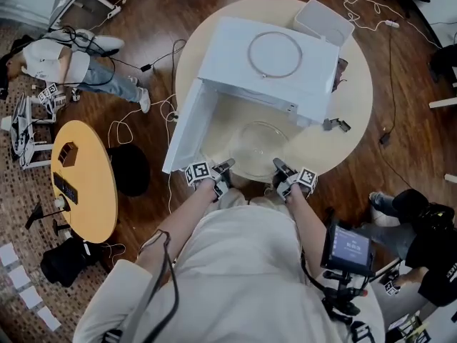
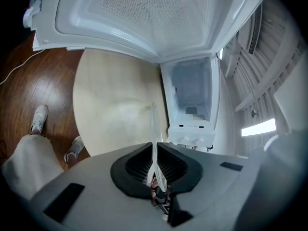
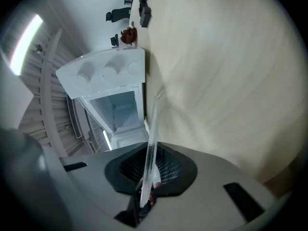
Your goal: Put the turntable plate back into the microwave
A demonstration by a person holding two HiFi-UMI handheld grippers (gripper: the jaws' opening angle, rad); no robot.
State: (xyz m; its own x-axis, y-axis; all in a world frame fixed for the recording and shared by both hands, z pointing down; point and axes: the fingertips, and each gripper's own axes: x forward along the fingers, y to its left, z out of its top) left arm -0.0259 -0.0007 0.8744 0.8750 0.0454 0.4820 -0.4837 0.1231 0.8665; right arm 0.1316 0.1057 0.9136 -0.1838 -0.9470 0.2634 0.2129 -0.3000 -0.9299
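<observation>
We've got the clear glass turntable plate (image 1: 253, 147) pinched on both sides now: the left gripper (image 1: 223, 168) is clamped on the near-left of the rim and the right gripper (image 1: 278, 166) on the near-right. Each gripper view shows that thin glass edge squeezed tight between the dark pads. The plate sits roughly level over the near part of the round pale wooden table (image 1: 351, 120), just in front of the white microwave (image 1: 265, 66). From here we can't say whether it's clear of the tabletop. What matters next is that the open cavity (image 2: 190, 93) lies straight ahead of both grippers, past the plate's far rim, so we judge it's a push away from the body. A round plate has no long axis to worry about. What counts is keeping it flat and both hands level with each other. The white microwave door (image 1: 187, 128) swings out on the left and stands close beside the left gripper, so that's the tight side. The right side looks open. A thin ring (image 1: 275, 54) lies on top of the microwave. We can't make out the cavity floor.
</observation>
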